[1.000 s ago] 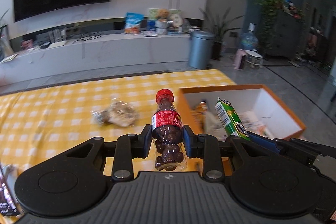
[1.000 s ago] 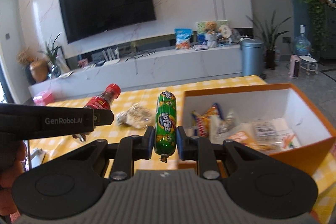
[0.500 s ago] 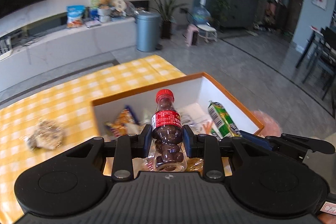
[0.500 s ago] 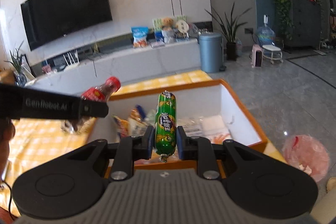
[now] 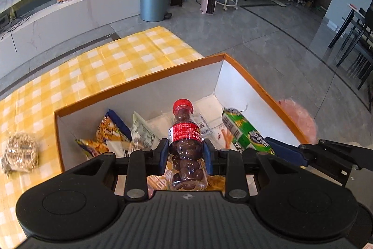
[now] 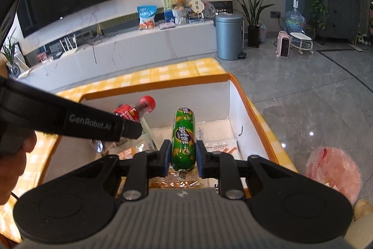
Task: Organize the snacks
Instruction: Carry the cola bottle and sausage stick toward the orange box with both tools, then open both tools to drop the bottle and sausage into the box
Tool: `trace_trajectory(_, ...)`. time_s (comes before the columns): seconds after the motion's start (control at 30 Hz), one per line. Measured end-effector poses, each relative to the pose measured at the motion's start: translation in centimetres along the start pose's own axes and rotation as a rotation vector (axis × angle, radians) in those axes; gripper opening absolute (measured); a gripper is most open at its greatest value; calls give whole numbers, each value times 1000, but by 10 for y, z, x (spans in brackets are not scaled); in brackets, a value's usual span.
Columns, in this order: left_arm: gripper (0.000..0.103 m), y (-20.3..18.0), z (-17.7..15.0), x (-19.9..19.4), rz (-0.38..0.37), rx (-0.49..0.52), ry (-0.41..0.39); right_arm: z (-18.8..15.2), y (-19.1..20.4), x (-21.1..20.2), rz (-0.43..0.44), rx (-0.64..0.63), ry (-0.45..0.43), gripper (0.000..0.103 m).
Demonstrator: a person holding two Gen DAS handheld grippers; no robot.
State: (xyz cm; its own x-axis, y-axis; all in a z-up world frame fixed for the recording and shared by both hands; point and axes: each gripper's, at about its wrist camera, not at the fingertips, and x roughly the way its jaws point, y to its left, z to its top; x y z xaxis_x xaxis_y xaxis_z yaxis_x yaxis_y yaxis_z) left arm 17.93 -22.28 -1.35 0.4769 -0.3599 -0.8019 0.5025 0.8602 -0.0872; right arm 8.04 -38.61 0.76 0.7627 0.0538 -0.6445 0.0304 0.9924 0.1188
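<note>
Table [image 5: 112, 67] first: we see it under a yellow checked cloth, with the orange-rimmed box [image 5: 139, 83] standing at its right end, near the far right corner. Inside the box lie several packets already put away, among them a yellow-and-blue snack bag [image 5: 109, 130] against the left wall and flat white packets [image 6: 219, 132] on the bottom toward the right wall.

We carry two more items, both hanging over the open box. Our left gripper [image 5: 185, 155] has its jaws clenched on a small bottle [image 5: 185, 139] with a red cap and dark round sweets inside, held upright above the box's near side. Our right gripper [image 6: 183, 155] has its jaws clenched on a green sausage stick [image 6: 183, 137], also upright, just to the right of the bottle.

One clear-wrapped snack [image 5: 19, 153] sits on the cloth to the left of the box, well apart from both grippers.

We judge the task well along: most snacks are boxed, two are over the box and not yet let go, and the wrapped one is left to fetch.
</note>
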Motion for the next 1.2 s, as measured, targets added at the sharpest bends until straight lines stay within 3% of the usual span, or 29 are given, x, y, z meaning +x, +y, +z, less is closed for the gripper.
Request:
trace_trajectory(0.37,34,6,8,46,-25,-9,98,12,4,49,-16,-87,105,20)
trace_trajectory(0.67,35,11,3,60,-39,-36,168,11,8,70,-33,-111,185,20)
trace_trajectory(0.77,35,13,5,55,-48,-40,153,11,11,70,-41,-118,199,20)
trace_trajectory(0.93,43,14,9,38,-57,-43,114,15,14,64,-53,-115,190,22)
trace_trajectory(0.97,46,14,10,34,-58,-45,107,16,15,62,-56,-116,184,24)
trace_trajectory(1.03,50,17,10,24,-58,-54,86,19,18,57,-63,-125,179,41)
trace_trajectory(1.2,64,23,8,-10,-44,-66,-10,24,29,40,-84,-128,124,47)
